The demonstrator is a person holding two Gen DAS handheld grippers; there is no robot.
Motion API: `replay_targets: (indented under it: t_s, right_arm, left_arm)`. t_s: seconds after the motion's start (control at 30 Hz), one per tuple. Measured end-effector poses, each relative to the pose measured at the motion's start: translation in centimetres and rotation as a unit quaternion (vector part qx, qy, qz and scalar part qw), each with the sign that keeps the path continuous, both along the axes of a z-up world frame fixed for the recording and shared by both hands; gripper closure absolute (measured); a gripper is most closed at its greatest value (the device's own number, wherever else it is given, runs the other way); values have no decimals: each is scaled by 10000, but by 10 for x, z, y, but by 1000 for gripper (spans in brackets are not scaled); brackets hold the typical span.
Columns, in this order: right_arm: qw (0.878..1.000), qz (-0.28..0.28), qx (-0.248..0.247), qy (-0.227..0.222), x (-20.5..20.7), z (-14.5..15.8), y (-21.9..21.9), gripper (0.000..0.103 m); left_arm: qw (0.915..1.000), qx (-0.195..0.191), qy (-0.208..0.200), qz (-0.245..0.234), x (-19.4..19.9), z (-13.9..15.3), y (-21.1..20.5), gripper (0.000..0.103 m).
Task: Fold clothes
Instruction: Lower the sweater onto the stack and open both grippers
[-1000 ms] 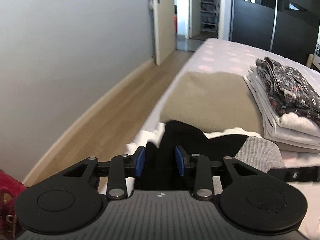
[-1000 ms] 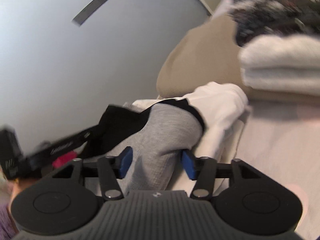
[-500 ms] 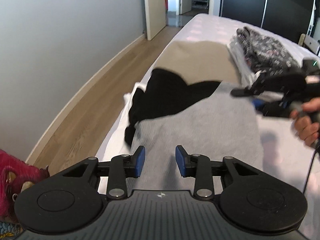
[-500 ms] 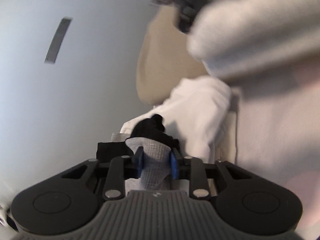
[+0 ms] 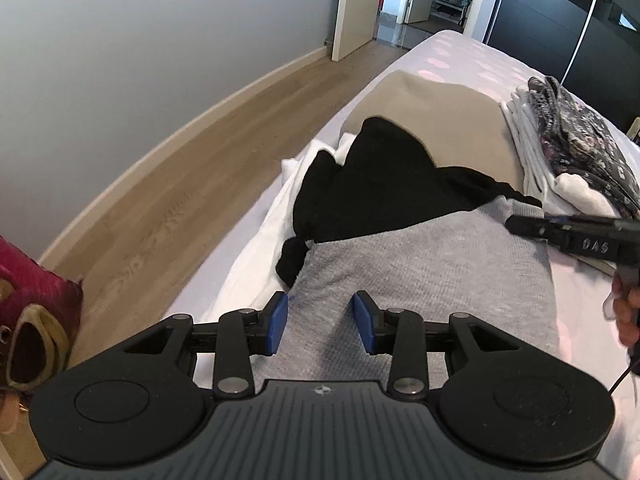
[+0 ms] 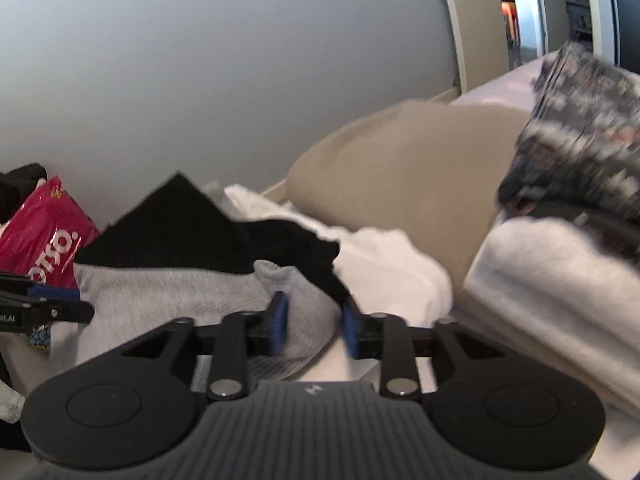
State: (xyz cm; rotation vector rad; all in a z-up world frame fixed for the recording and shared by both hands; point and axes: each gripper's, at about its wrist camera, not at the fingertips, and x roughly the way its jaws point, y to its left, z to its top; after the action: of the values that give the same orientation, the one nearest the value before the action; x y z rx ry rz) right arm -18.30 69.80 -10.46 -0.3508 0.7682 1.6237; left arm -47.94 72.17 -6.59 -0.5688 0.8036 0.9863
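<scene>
Bedroom, grey wall (image 5: 120, 60), wood floor (image 5: 208, 152), bed (image 5: 460, 52) with pale pink-dotted sheet running toward an open door (image 5: 356, 0). Grey garment (image 5: 420, 264) lies spread flat on the near part of the bed, black section (image 5: 384, 188) at its far end, bunched and lapping onto a tan pillow (image 5: 432, 116). White cloth (image 5: 280, 208) sticks out from under the garment along the bed edge. Left gripper (image 5: 320, 322) sits low over the near grey hem, blue pads (image 5: 278, 324) apart, fabric showing in the gap but not pinched, jaws open at medium width. Right gripper (image 6: 312, 326) at the garment's far right corner; in the right wrist view a grey fold lies between the blue pads, left pad on the fabric, a gap at the right pad, so cannot tell whether it is truly clamped; frame is motion-blurred. In the left wrist view the right gripper comes in from the right edge at the corner where grey meets black, hand (image 5: 626, 312) partly visible behind it. Folded stack (image 5: 560, 160) of white items topped by a dark floral piece sits just right of the pillow. Red bag (image 6: 44, 228) with white lettering beside the bed on the left.
</scene>
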Motion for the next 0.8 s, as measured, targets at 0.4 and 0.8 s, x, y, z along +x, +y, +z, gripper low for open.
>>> replay_targets:
  t_s: [0.4, 0.8]
  right_arm:
    - [9974, 543, 287, -380, -25, 2, 29, 82]
    - [9996, 158, -74, -201, -18, -30, 58, 81]
  left_arm:
    - [9987, 477, -154, -73, 50, 4, 46, 87]
    - [9953, 62, -719, 649, 24, -25, 67, 72]
